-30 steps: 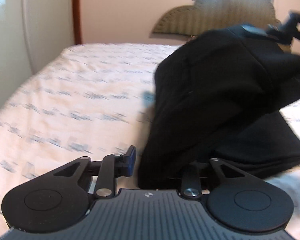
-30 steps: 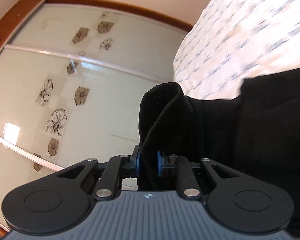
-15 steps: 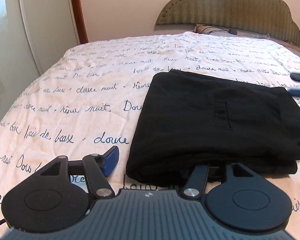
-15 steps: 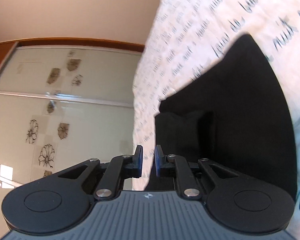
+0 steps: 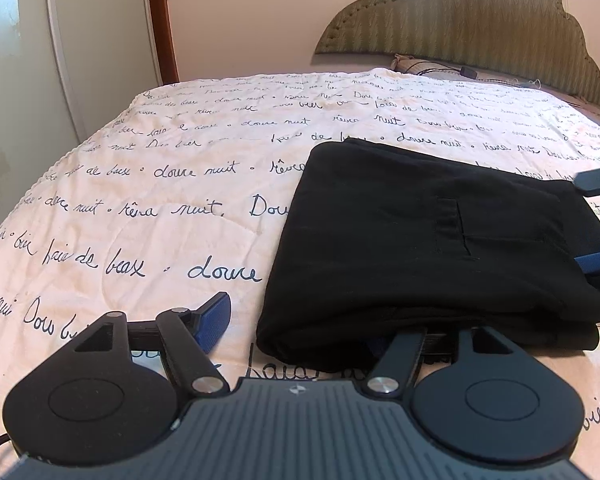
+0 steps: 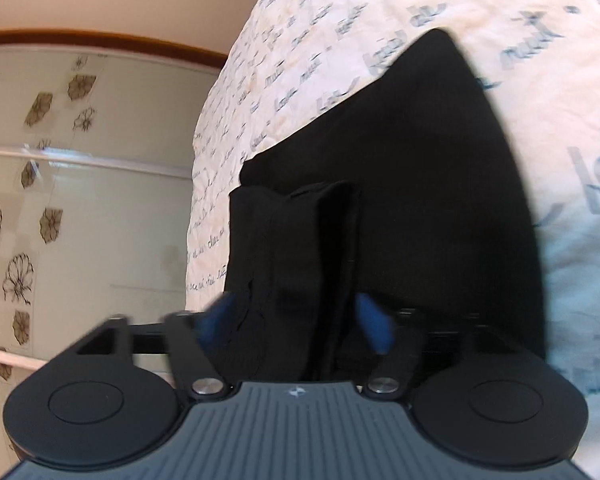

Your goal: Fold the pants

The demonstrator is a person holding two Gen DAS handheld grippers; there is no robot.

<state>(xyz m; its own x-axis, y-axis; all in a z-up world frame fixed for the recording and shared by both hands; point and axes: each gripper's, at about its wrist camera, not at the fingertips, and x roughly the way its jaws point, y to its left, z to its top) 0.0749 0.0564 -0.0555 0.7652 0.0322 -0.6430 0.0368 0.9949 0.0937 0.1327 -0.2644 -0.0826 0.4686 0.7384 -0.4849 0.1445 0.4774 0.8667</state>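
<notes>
Pants (image 5: pixel 432 248), black and folded into a thick rectangle, lie on the bed (image 5: pixel 172 184) in the right half of the left wrist view, a pocket seam showing on the top layer. The bedspread is cream with dark handwritten script. A padded headboard (image 5: pixel 460 20) stands at the upper right of that frame, and a pale wardrobe door (image 5: pixel 60 40) with flower prints fills the upper left.

The left gripper (image 5: pixel 296 326) sits low at the bottom of its frame with its jaws wide apart: the left blue pad (image 5: pixel 214 318) rests clear on the bedspread, just beside the near corner of the pants, while the other finger is tucked under the near folded edge and mostly hidden by cloth.

In the right wrist view the frame is tilted and slightly blurred. The right gripper (image 6: pixel 296 320) also has its jaws spread wide, with a bunched stack of folded edges of the pants (image 6: pixel 420 184) standing between the two blue pads (image 6: pixel 374 322); the cloth lies against the left pad, and whether it touches the right one cannot be told. The same gripper's fingers show at the right edge of the left wrist view, at the far end of the pants.
</notes>
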